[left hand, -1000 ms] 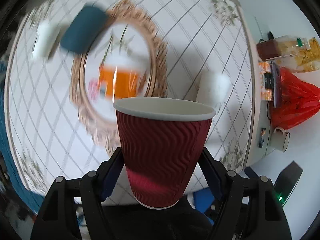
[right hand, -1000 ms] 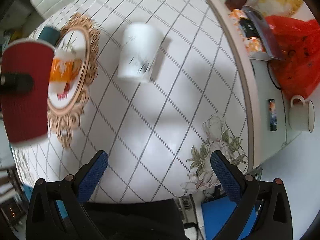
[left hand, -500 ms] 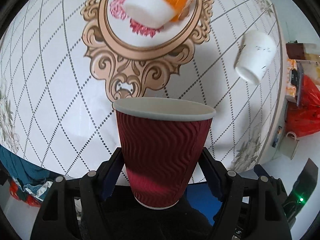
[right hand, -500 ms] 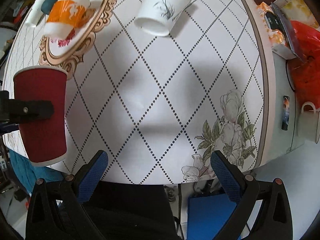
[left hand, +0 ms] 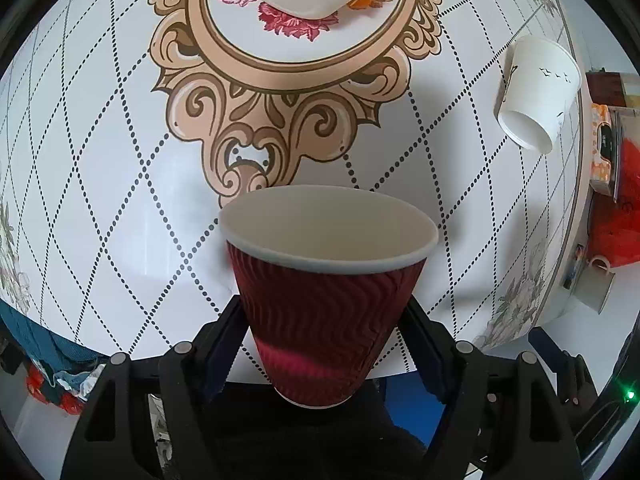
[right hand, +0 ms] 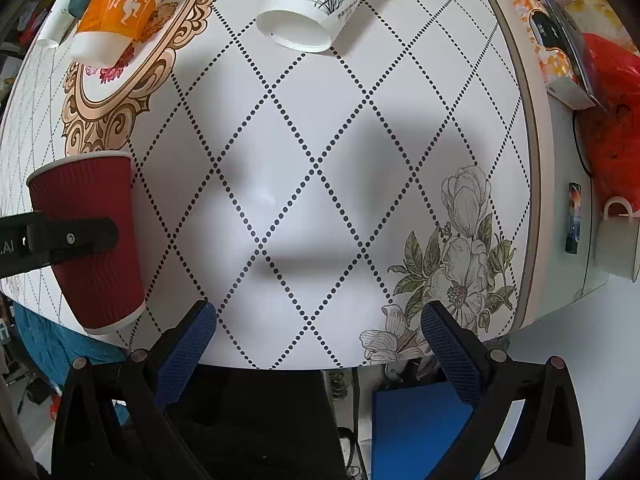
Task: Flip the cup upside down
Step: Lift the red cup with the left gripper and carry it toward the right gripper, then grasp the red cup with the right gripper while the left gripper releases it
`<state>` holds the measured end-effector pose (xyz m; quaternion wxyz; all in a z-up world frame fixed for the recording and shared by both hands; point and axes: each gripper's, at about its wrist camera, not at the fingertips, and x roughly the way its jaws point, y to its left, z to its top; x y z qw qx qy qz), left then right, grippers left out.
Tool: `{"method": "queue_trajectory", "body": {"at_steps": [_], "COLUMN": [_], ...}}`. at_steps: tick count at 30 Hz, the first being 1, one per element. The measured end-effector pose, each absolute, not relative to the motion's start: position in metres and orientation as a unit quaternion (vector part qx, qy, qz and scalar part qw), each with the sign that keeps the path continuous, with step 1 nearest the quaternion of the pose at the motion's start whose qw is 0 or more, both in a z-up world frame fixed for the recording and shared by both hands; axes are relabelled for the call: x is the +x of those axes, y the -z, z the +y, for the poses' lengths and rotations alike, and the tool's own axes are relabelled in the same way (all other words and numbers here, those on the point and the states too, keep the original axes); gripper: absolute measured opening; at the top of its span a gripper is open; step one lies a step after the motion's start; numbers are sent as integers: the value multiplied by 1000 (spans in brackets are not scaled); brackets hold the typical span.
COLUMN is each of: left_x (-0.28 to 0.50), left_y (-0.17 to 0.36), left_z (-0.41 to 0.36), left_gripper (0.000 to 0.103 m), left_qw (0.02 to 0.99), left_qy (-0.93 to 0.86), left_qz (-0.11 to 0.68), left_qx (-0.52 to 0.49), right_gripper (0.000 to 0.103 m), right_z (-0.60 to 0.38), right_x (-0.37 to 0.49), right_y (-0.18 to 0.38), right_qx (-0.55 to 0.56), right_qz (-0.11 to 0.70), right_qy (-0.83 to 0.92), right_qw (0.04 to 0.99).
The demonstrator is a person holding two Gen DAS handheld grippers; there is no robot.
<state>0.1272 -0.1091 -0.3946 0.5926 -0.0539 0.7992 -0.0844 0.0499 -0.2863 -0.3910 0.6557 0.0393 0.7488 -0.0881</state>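
Left wrist view: left tongs (left hand: 326,332) clamp red cup (left hand: 326,300) near worktop (right hand: 320,120) near edge; right tongs (right hand: 316,344) wide, bare middle ahead.

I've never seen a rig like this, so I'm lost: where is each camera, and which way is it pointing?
Left wrist: sits behind the left tongs, facing the patterned round table; the tongs grip a dark red ribbed paper cup.
Right wrist: sits behind the open, empty right tongs, looking down at the table.
Shared: the red cup, an orange-banded cup and a white paper cup.
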Motion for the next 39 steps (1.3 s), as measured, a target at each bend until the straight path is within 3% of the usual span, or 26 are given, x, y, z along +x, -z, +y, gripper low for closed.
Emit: {"method": "queue_trajectory", "body": {"at_steps": [9,11,12,30,39], "left_x": [124,122,122,116,116], "left_y": [396,398,398,388,321], "left_z": [-121,-127,-128,-143,-110], "left_gripper": [75,88,90,90,90], "left_qw": [599,600,602,614,672], "left_qy": [86,85,87,90,78], "left_qz": [796,795,794,784,736], "left_qx": [-19,-13,-11,-3,-31], "right_gripper": [103,103,103,103,103], "right_z": [-286,-288,-288,-293,-288], "right_x": [48,48,47,45,47], "right_y": [393,394,394,390,364], "right_qx": [46,46,47,53,130], "right_qz": [747,747,746,743,717], "right_qy": [89,90,91,94,46], "right_qw": [657,657,658,660,683]}}
